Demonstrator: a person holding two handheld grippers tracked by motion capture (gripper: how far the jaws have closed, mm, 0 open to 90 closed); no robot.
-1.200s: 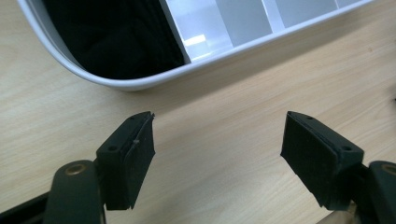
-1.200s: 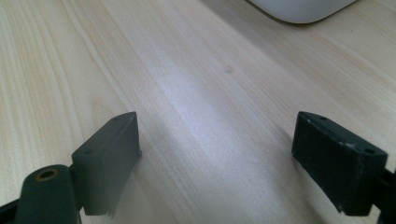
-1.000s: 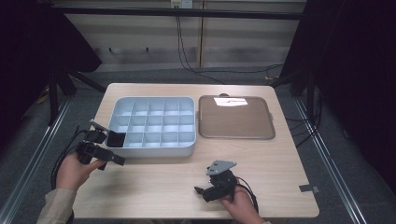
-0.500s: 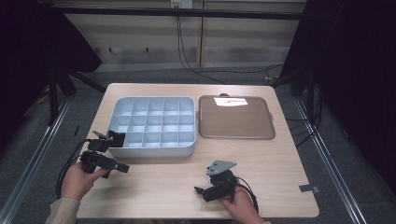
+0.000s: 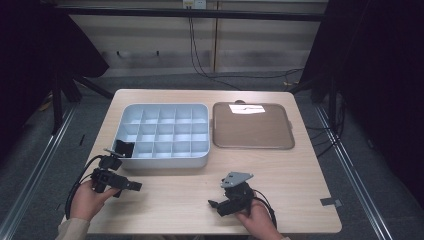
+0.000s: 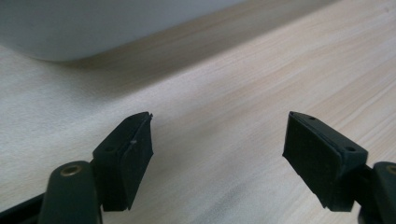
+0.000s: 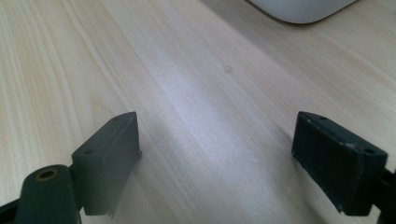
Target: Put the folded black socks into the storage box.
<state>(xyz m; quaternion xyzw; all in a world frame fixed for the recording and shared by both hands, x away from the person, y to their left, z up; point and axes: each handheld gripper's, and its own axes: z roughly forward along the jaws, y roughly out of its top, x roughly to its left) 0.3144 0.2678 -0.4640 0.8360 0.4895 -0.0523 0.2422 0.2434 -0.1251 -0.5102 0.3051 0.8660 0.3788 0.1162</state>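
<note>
- The left gripper is hovering low over the wooden table, just in front of the near-left corner of the white compartment tray; its jaws are standing wide apart with bare wood between them.
- In the left gripper view, the tray's rounded white wall is lying ahead of the jaws, clear of them.
- A small black piece is sitting in the tray's near-left compartment, close to the left gripper.
- The right gripper is resting near the table's front edge, jaws spread wide and holding nothing.
- Open wood is stretching between the two grippers and along the tray's front wall.
- The brown flat tray is lying just beside the white tray's right edge, well apart from both grippers.
</note>
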